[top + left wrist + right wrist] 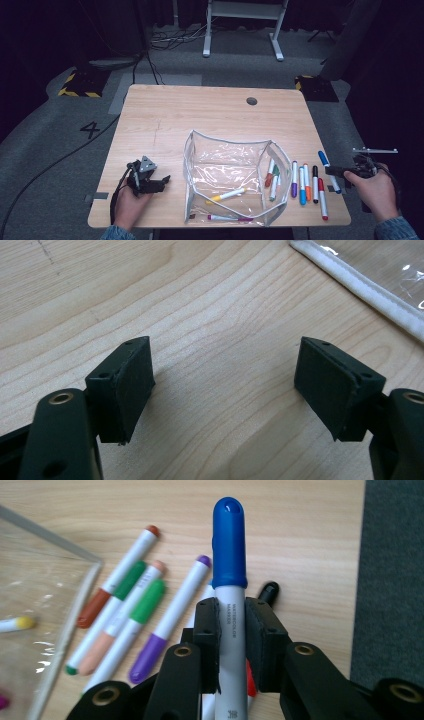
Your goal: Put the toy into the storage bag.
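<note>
Markers were laid out on a light wooden table (pixel 165 115), and one of them, a blue-capped marker (pixel 229 580), was clamped between the jaws of the right gripper (pixel 231 645), its white barrel pinched on both sides and its blue cap pointing up and away from the camera in the right gripper view. In the high view the same marker (pixel 327 170) was seen near the table's right edge, just right of a row of loose markers, with the right gripper (pixel 336 171) held by a hand (pixel 376 192) coming in from the lower right. The row, made up of a purple marker (pixel 294 179), a blue one, an orange marker (pixel 307 182), a black marker (pixel 315 183) and a red marker (pixel 322 199), lay just beside a clear zip pouch (pixel 235 150) standing open in the middle of the table. Inside the pouch a yellow-capped marker (pixel 226 195) and a magenta-tipped marker (pixel 229 218) were seen lying flat, while what appeared to be two or three more, green and brown-capped, rested against its right wall, though the plastic made it hard to tell inside from outside. The left gripper (pixel 225 385) was held over bare wood left of the pouch, its jaws spread wide with nothing between them, the pouch's white edge (pixel 365 287) lying well apart from them.
</note>
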